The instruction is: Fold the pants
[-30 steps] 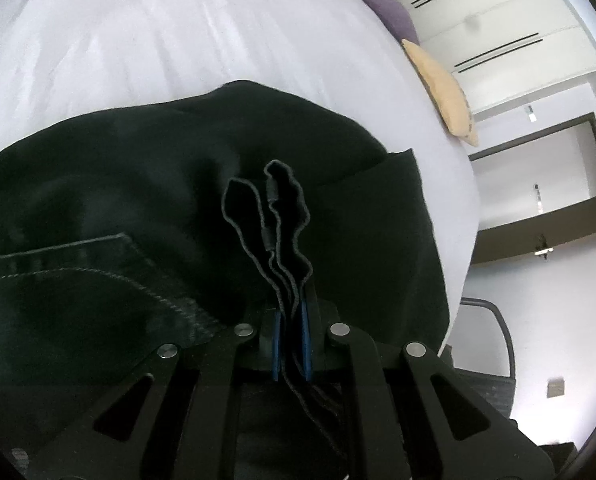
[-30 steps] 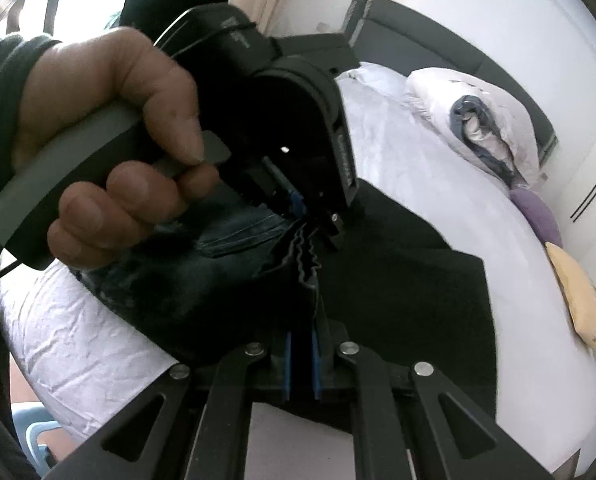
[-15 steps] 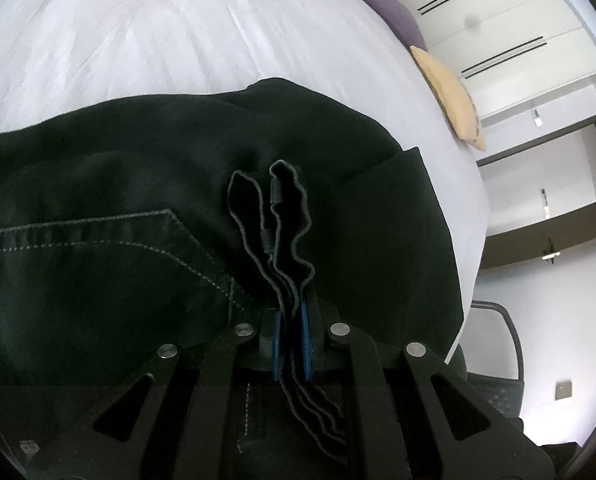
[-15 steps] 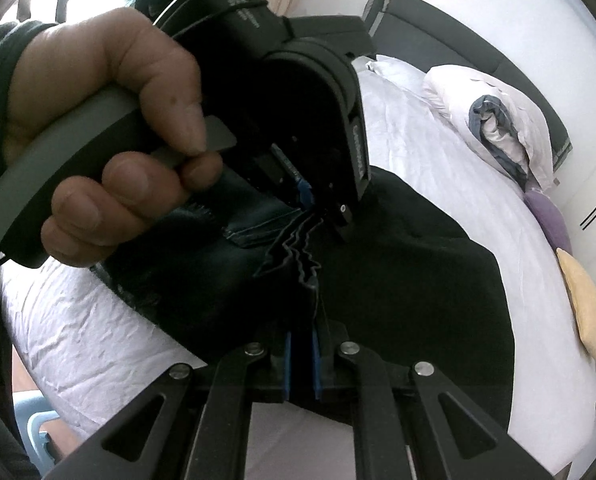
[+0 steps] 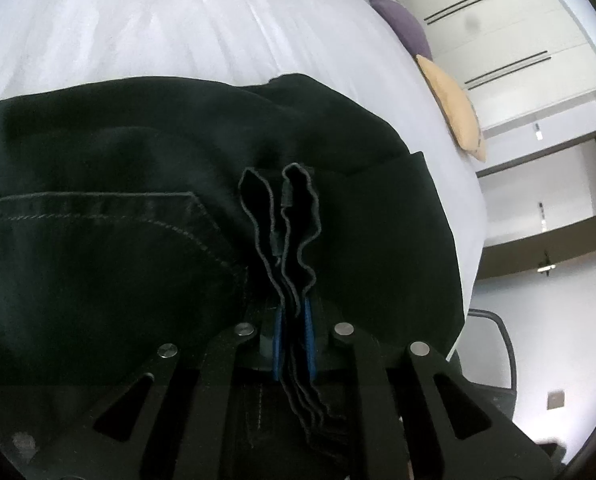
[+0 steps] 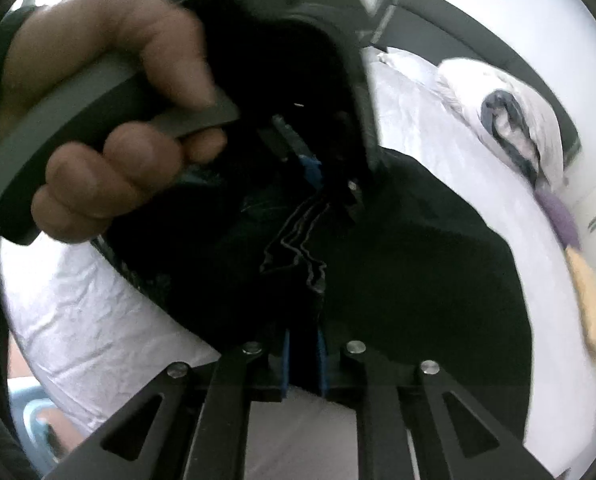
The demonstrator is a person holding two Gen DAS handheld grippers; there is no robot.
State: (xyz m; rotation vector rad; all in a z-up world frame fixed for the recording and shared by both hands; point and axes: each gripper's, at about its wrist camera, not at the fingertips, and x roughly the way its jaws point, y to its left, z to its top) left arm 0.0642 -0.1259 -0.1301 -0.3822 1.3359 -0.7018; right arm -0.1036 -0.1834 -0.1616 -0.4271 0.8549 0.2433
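**A:** How will the pants (image 5: 146,200) handle?

**B:** Soft, dark denim, so fairly heavy for cloth and limp; it will sag and drag, not hold a shape. The stacked hems make a thick, grippy bundle, and that is the place to take hold: several layers at once, right at the edge.

**A:** Are the tongs on it?

**B:** The left tongs (image 5: 294,344) are clamped on a wavy stack of cloth edges, with the blue pads (image 5: 276,340) on either side. The right tongs (image 6: 302,364) have just been opening; cloth sits between the pads, but I cannot tell whether they press on it.

**A:** Where do the pants lie?

**B:** Spread over the near part of the bed (image 5: 178,28), close to its near edge, with the gripped edges lifted.

**A:** And the room?

**B:** A white, wrinkled sheet, soft underneath, so folds will not press crisp. Pillows (image 6: 509,120) and a dark headboard (image 6: 449,36) at the far end, cushions (image 5: 453,108) along one side edge, white cupboards (image 5: 509,32) beyond. A hand (image 6: 98,120) holds the left tool.
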